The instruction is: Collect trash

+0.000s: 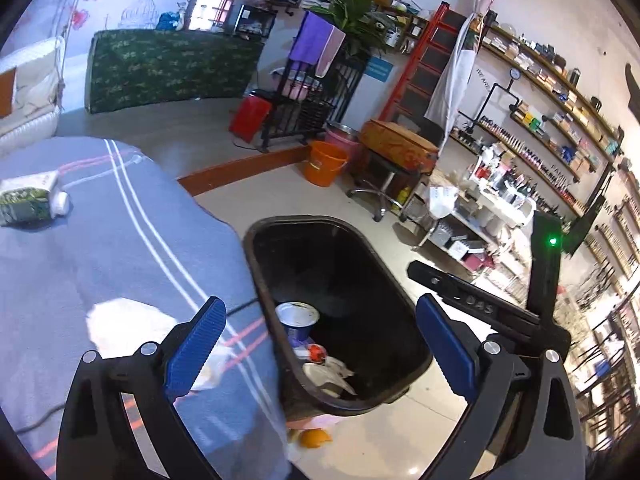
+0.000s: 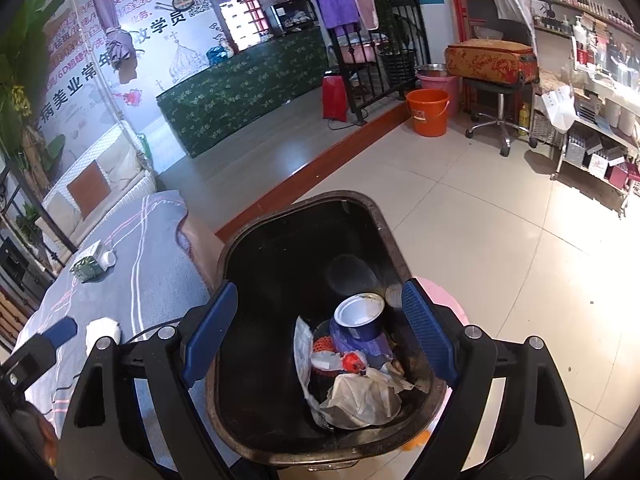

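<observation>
A black trash bin (image 1: 256, 264) stands on the floor beside the bed. In it lie a purple cup (image 1: 298, 320), crumpled paper (image 2: 360, 396) and a red scrap (image 2: 352, 360). My left gripper (image 1: 320, 344) hangs open and empty over the bin's near-left rim and the bed's edge. My right gripper (image 2: 320, 332) is open and empty straight above the bin (image 2: 384, 220) and the cup (image 2: 360, 316). A white crumpled tissue (image 1: 120, 320) lies on the grey-blue bedcover, just left of my left pad. Farther back sits a green carton (image 1: 24, 200) with a white bottle (image 1: 60, 202).
An orange peel (image 1: 316, 438) lies on the tiled floor under the bin's near end, beside something pink (image 2: 440, 300). An orange bucket (image 2: 426, 112), a stool carrying a suitcase (image 2: 492, 64) and stocked shelves (image 2: 592, 136) stand beyond. A thin cable (image 2: 152, 328) crosses the bedcover.
</observation>
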A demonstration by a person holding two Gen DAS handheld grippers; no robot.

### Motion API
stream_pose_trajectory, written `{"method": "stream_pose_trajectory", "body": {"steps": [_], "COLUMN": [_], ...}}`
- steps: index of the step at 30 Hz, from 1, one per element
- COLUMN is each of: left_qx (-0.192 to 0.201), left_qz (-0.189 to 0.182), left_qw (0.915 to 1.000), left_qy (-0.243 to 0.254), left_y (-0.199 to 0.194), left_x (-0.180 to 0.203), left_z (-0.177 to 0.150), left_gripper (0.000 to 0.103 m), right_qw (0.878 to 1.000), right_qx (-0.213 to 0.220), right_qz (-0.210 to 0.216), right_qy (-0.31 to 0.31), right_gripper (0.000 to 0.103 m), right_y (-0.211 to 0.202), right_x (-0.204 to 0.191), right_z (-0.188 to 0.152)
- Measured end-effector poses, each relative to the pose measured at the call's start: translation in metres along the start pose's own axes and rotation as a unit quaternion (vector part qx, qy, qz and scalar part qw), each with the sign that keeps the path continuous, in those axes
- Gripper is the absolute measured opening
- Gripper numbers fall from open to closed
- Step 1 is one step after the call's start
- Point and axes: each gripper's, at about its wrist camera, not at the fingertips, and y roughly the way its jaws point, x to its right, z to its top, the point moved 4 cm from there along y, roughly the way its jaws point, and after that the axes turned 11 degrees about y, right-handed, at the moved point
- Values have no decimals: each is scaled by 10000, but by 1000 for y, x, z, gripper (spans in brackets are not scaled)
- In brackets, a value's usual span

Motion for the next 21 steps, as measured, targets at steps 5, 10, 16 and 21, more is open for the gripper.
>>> {"method": "stream_pose_trajectory", "body": {"steps": [5, 10, 16, 21], "left_qx": [-84, -125, -71, -49], "left_qz": [170, 452, 1120, 1463], "left_qw": [9998, 9980, 9888, 9796], "left_qy": [-83, -428, -981, -1376], "left_y": [-1, -14, -49, -74], "left_x": [-12, -43, -99, -127], "left_z": [-4, -15, -30, -48], "left_gripper": [94, 94, 94, 94], "right_qw": [9996, 9974, 9825, 9855], "right_qx": [13, -318, -835, -322], "right_qz": [85, 385, 1093, 1029], "right_qy": [-285, -514, -1257, -1309], "right_gripper": [83, 83, 83, 83], "right_y": [1, 16, 30, 22], "right_x": [-17, -46, -120, -135], "right_z": [-6, -20, -66, -71]}}
